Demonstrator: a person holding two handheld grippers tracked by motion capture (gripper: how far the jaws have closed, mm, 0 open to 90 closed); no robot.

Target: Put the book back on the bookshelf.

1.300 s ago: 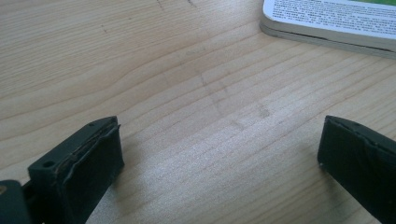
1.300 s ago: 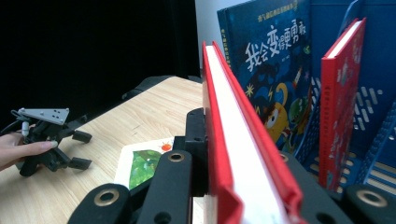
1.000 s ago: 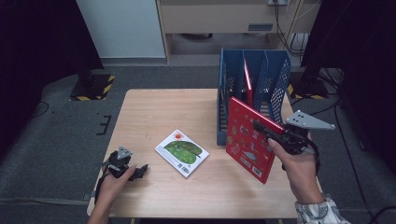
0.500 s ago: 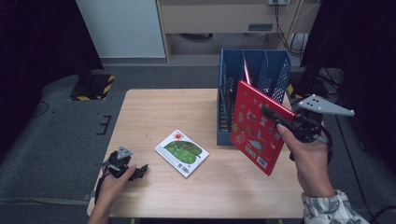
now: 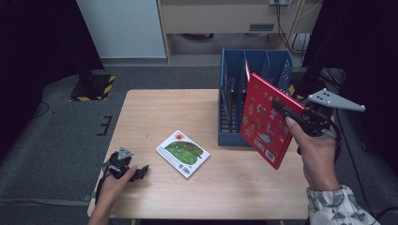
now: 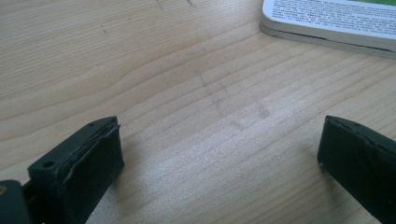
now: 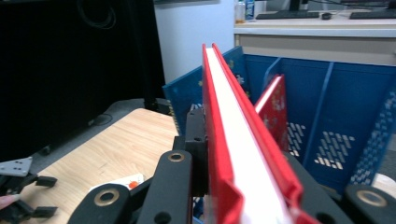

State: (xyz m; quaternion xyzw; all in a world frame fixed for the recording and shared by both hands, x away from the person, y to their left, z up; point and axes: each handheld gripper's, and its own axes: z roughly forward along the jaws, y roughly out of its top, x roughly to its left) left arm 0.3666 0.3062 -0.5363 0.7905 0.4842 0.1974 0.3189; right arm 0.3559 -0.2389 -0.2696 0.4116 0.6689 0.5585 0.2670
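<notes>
- Even overhead light on the pale wooden table; dark surroundings.
- Soft shadows under the left gripper's black jaws.
- Thick red hardcover book blurred close up.

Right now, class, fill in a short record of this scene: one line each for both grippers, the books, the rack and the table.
right gripper: shut on the red book, held tilted in the air in front of the rack
left gripper: open, resting low on the table, holding nothing
green book: lying flat on the table, left of the rack, untouched
blue file rack: upright at the table's right side; a second red book stands inside
table: light wood
</notes>
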